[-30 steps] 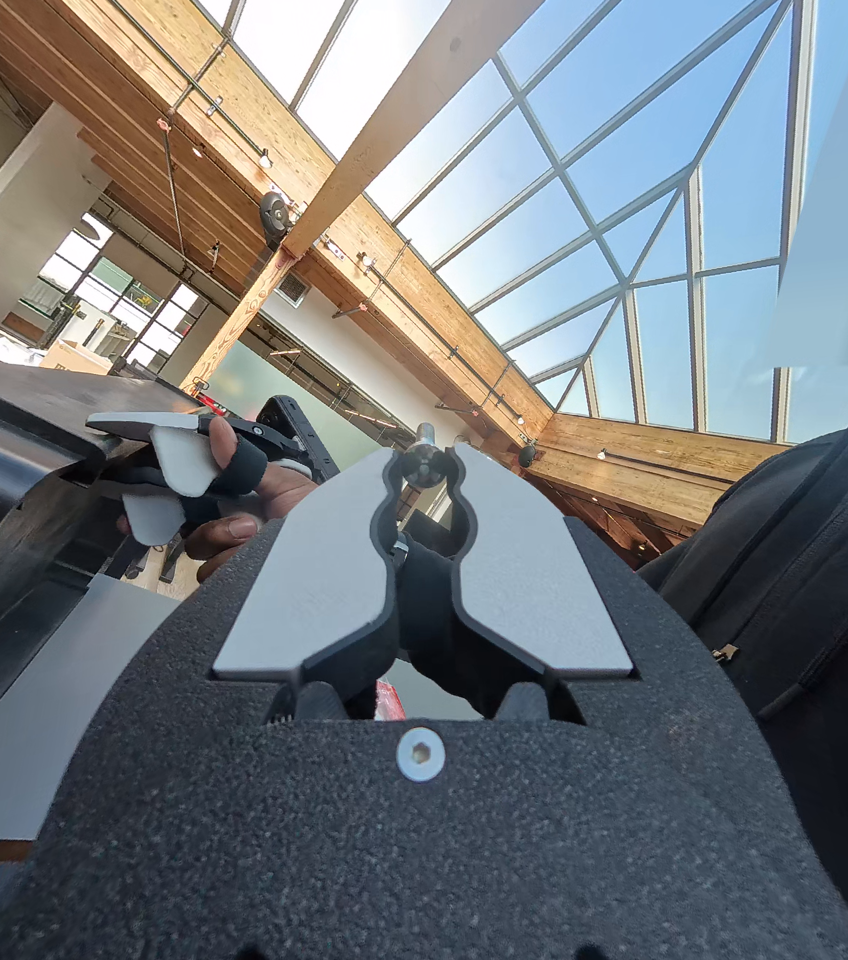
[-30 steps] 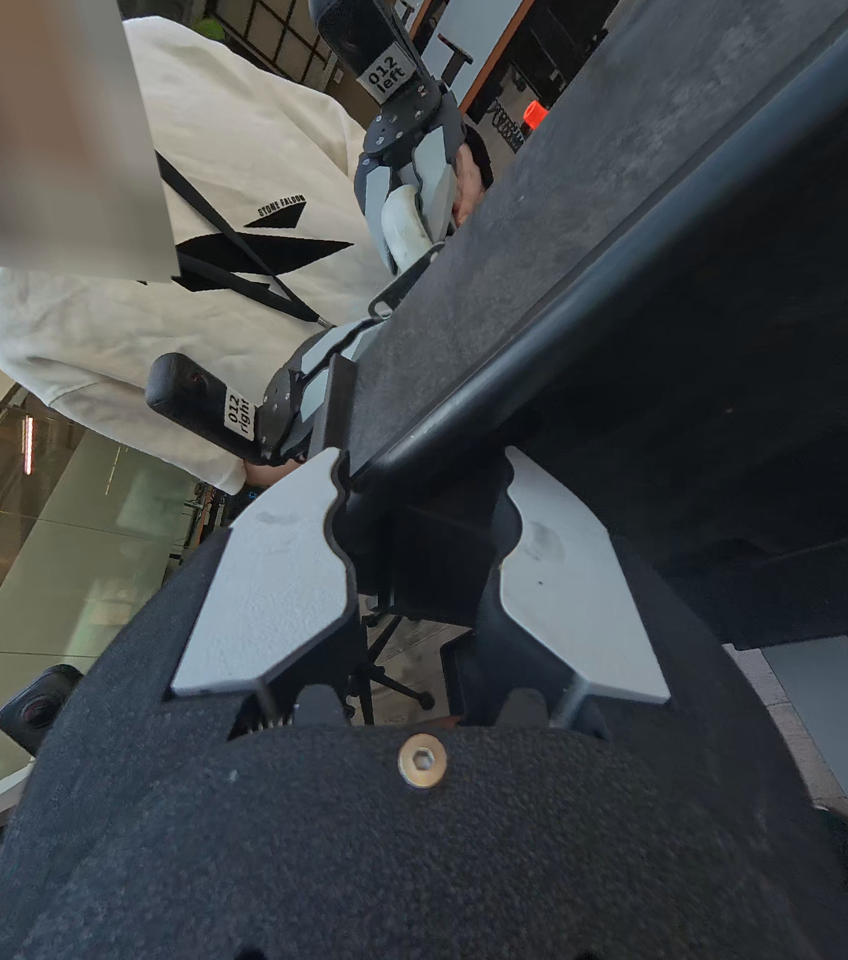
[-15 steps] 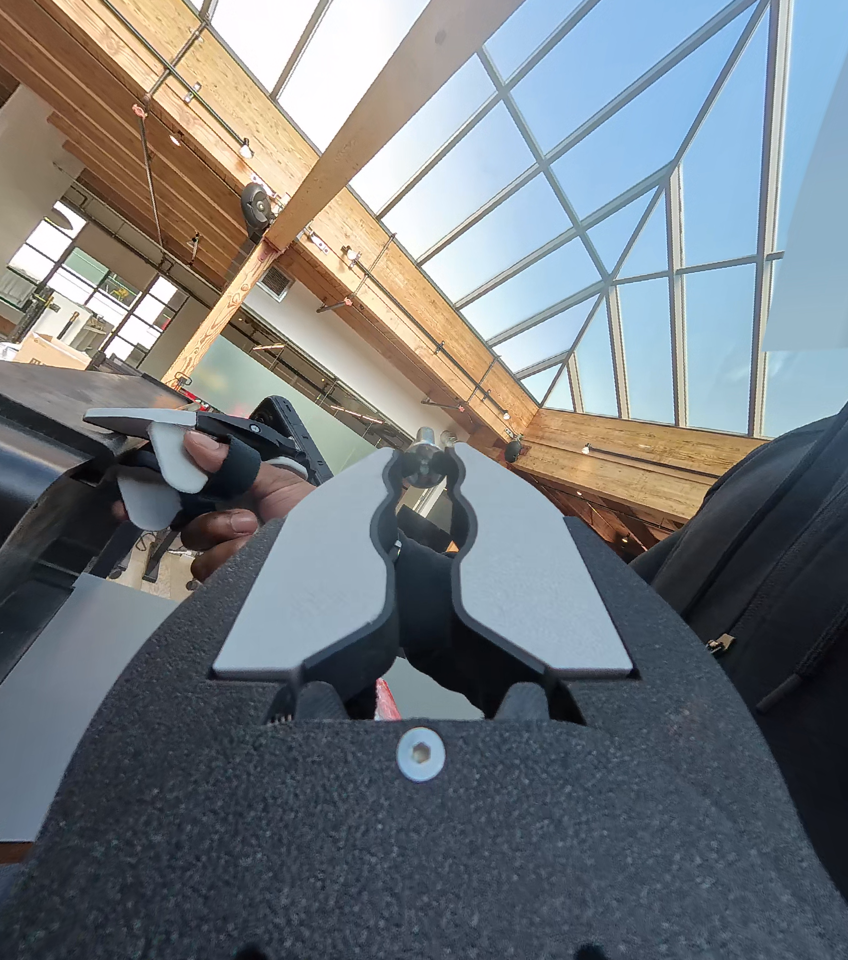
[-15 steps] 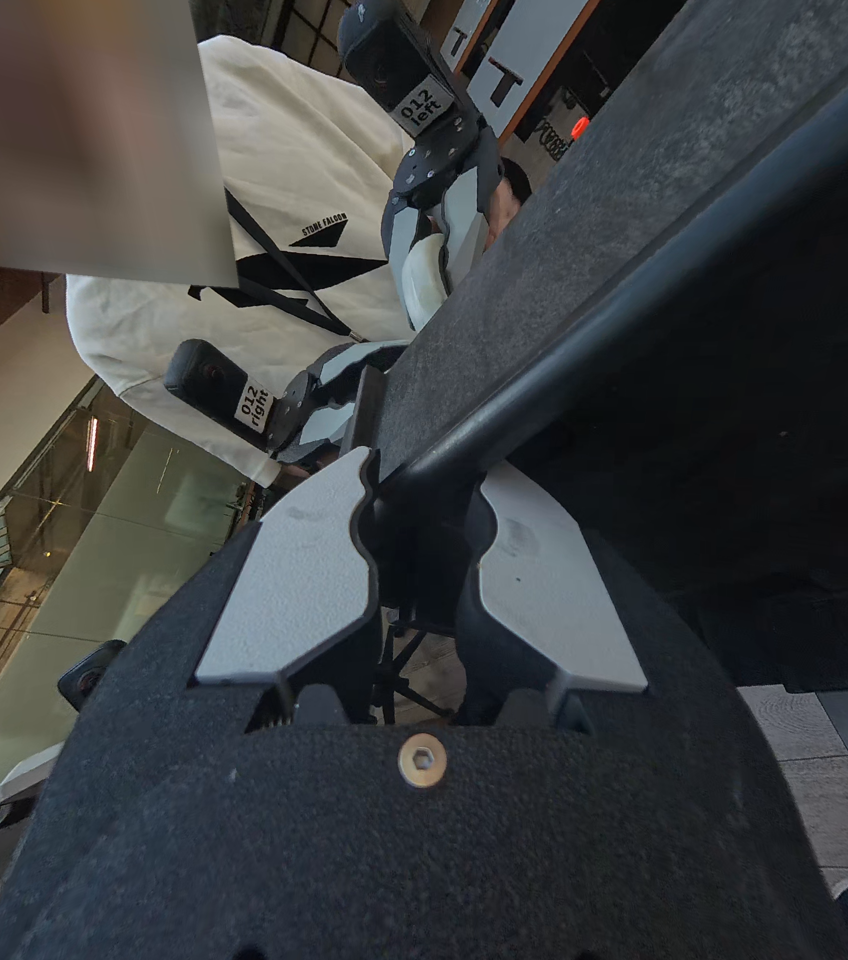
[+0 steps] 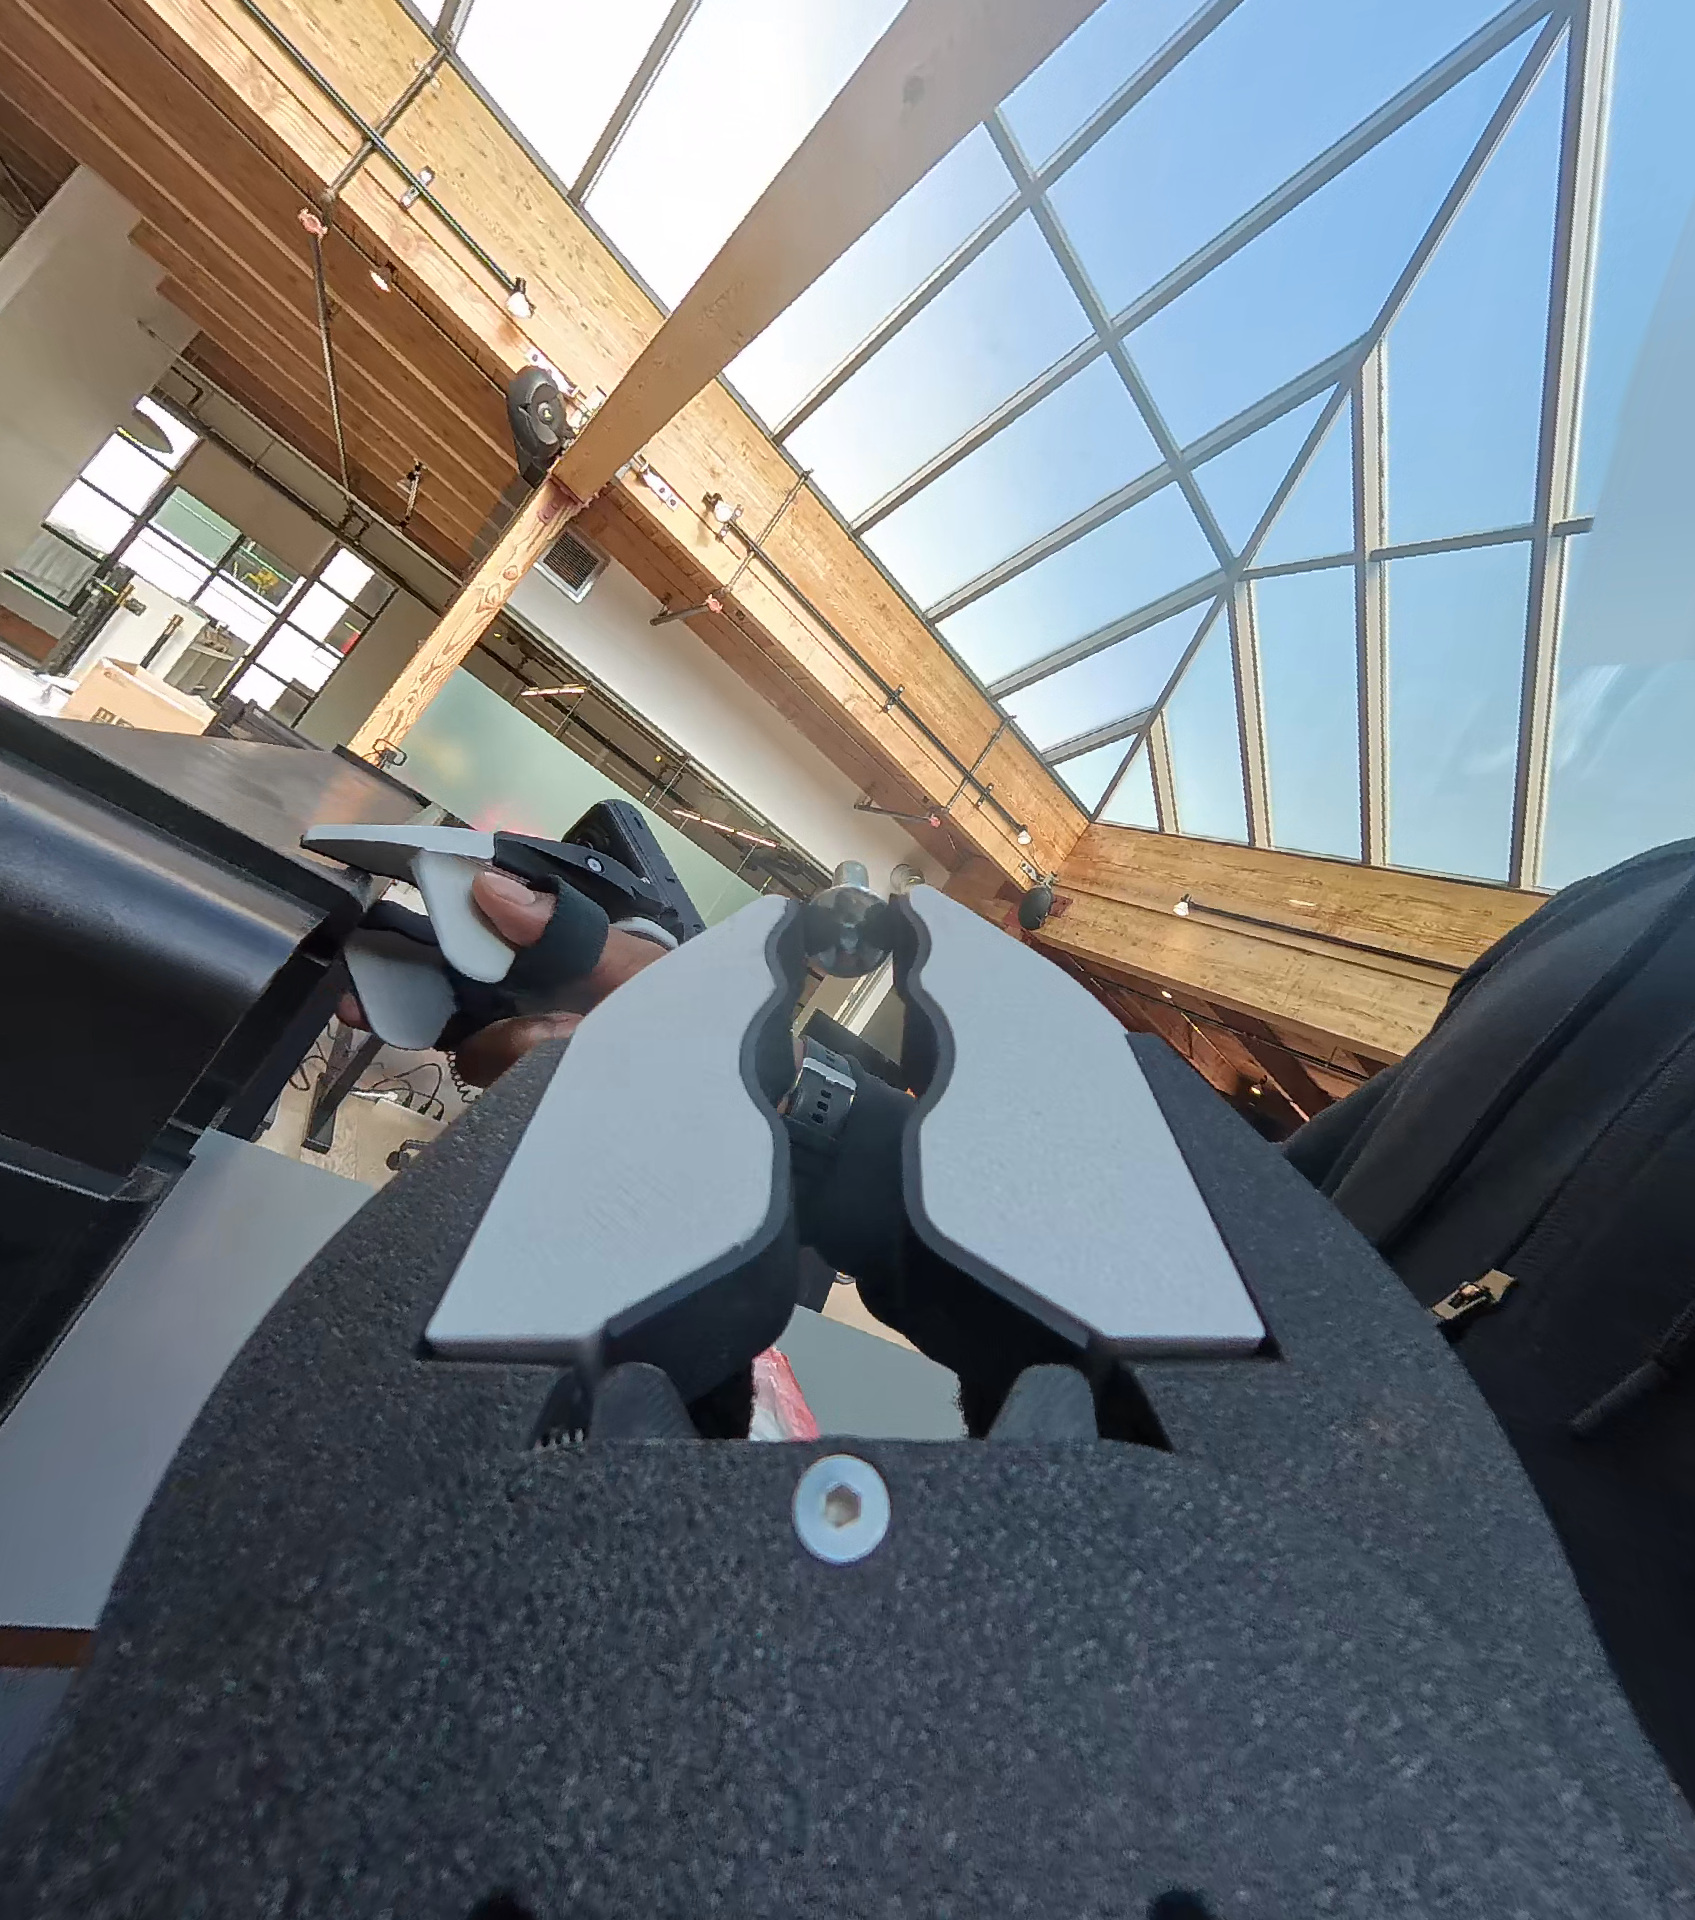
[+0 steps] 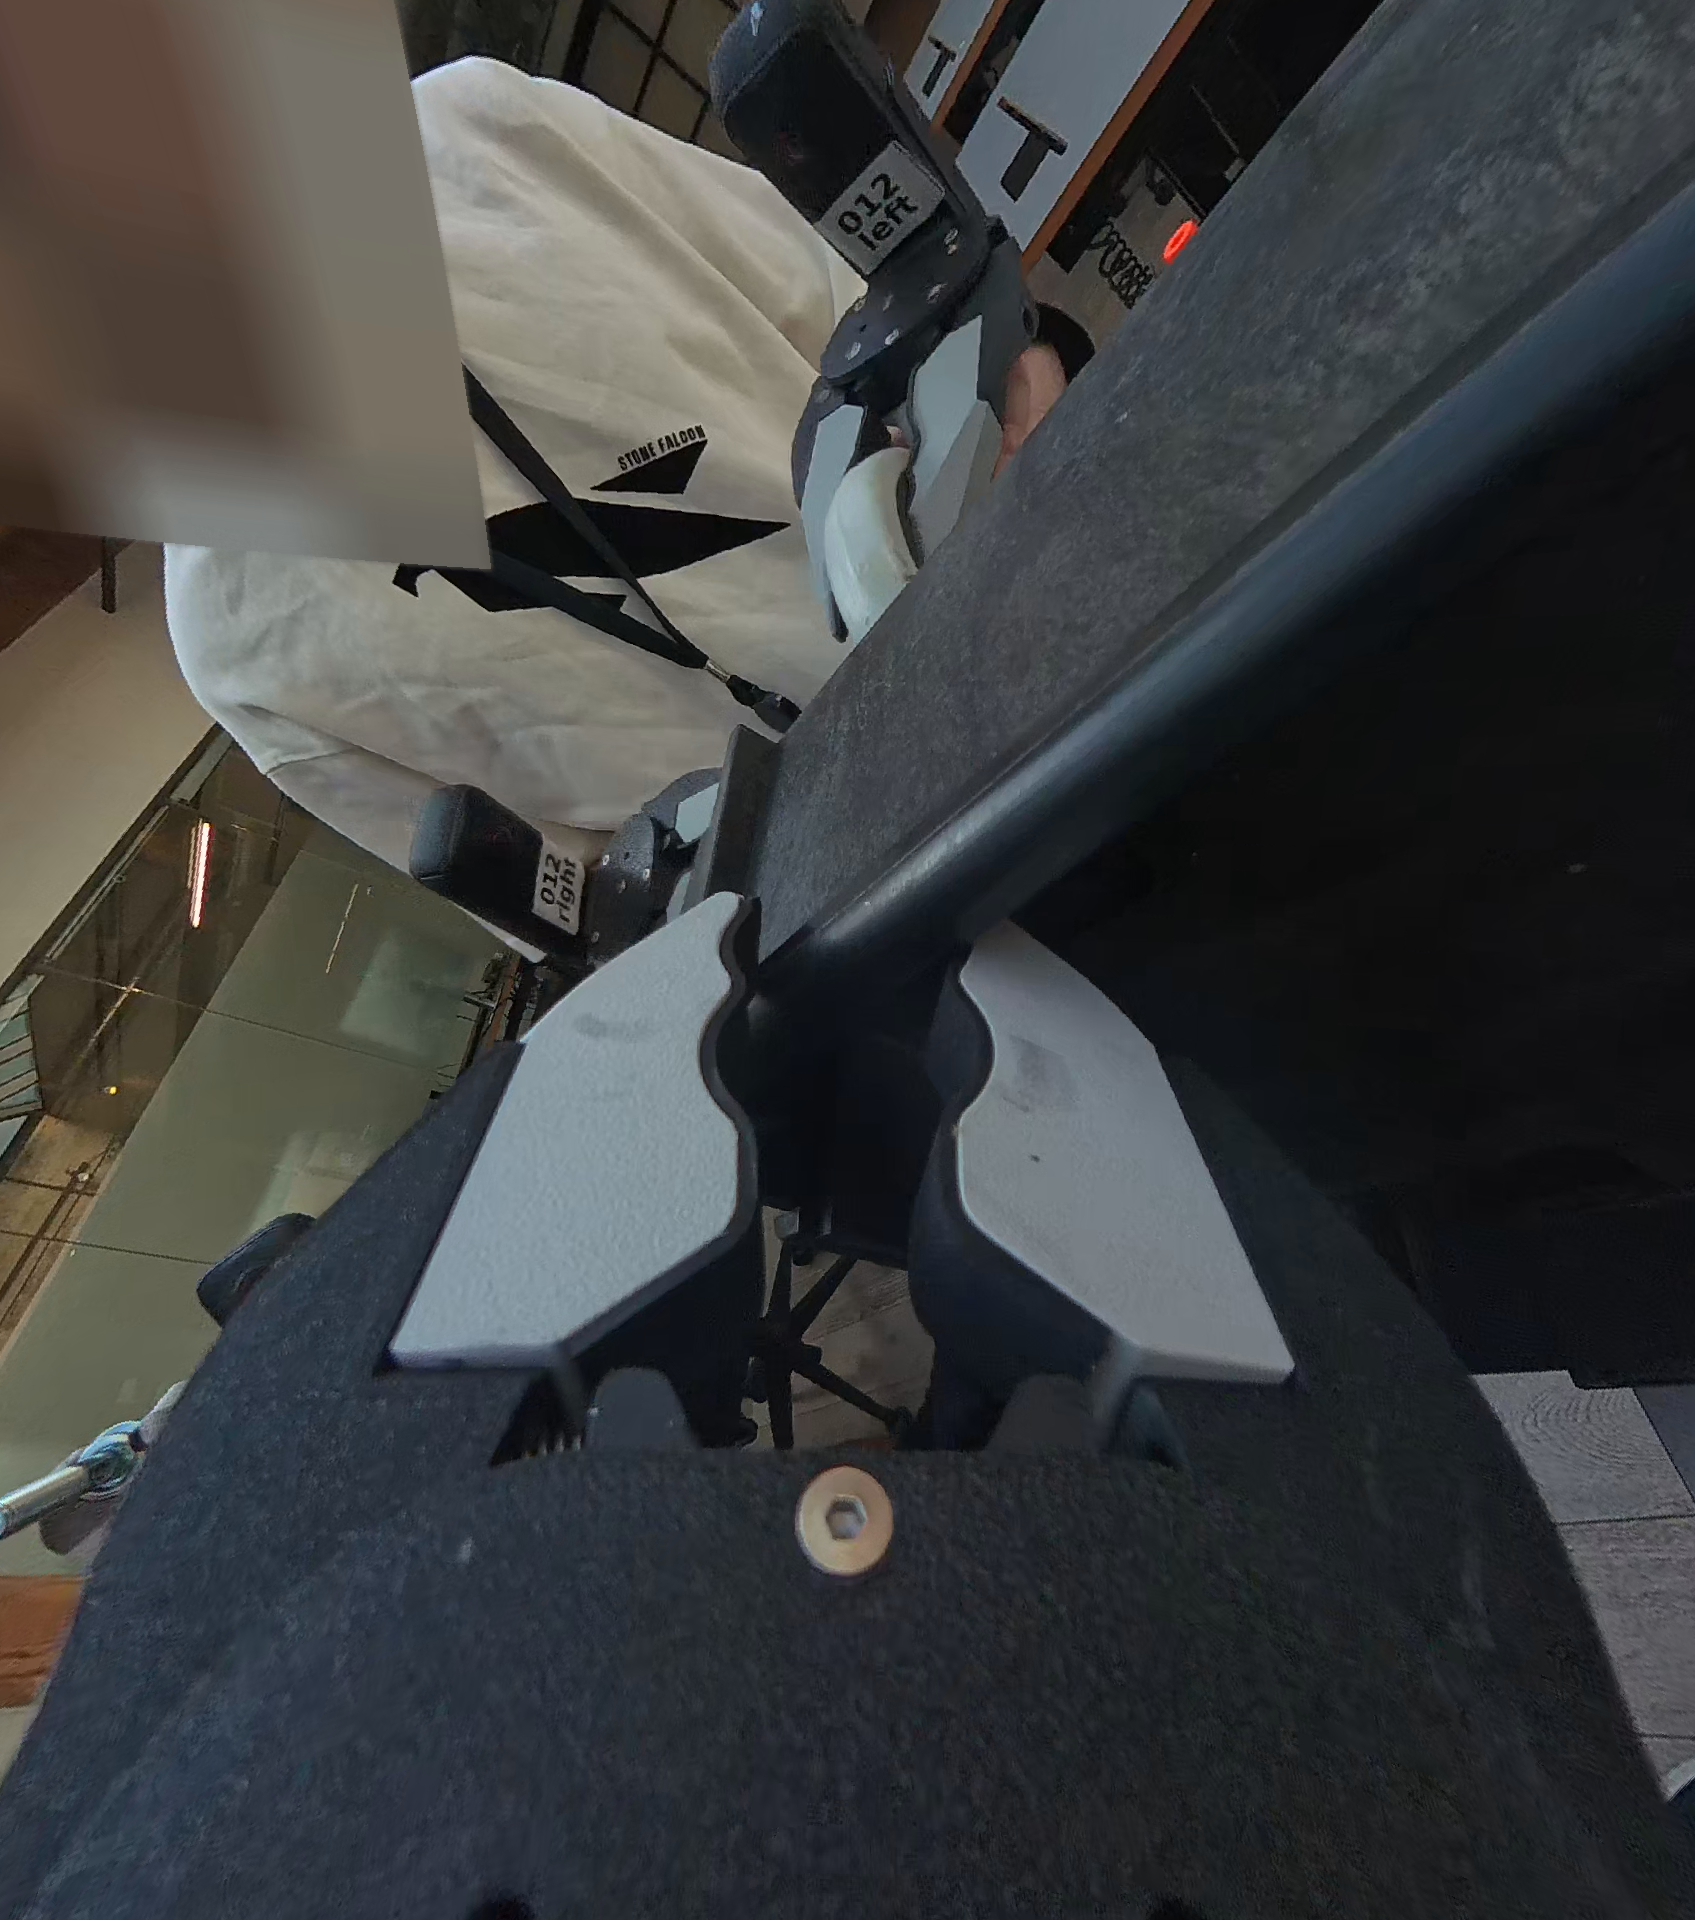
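Note:
My left gripper (image 5: 848, 916) points up toward the ceiling and is shut on a silver bolt (image 5: 844, 925), pinched at the fingertips. The bolt also shows at the lower left of the right wrist view (image 6: 43, 1501). My right gripper (image 6: 853, 940) is shut on the near corner of a black panel (image 6: 1238, 520), one finger above its rounded edge and one below. In the left wrist view the right gripper (image 5: 349, 914) shows clamped on that panel (image 5: 95, 883), held by a hand in a black fingerless glove (image 5: 552, 935).
Across the panel a person in a white sweatshirt (image 6: 614, 416) holds two more grippers, one at the far edge (image 6: 884, 499), one near the corner (image 6: 656, 862). A black jacket (image 5: 1601, 1039) fills the right. Wooden beams and a skylight (image 5: 1238, 416) are overhead. The grippers' ends are close to 20 cm from one another.
My right gripper's fingers have closed in on the panel's corner and the view has swung toward the other person. The left gripper still holds the bolt and has tilted slightly.

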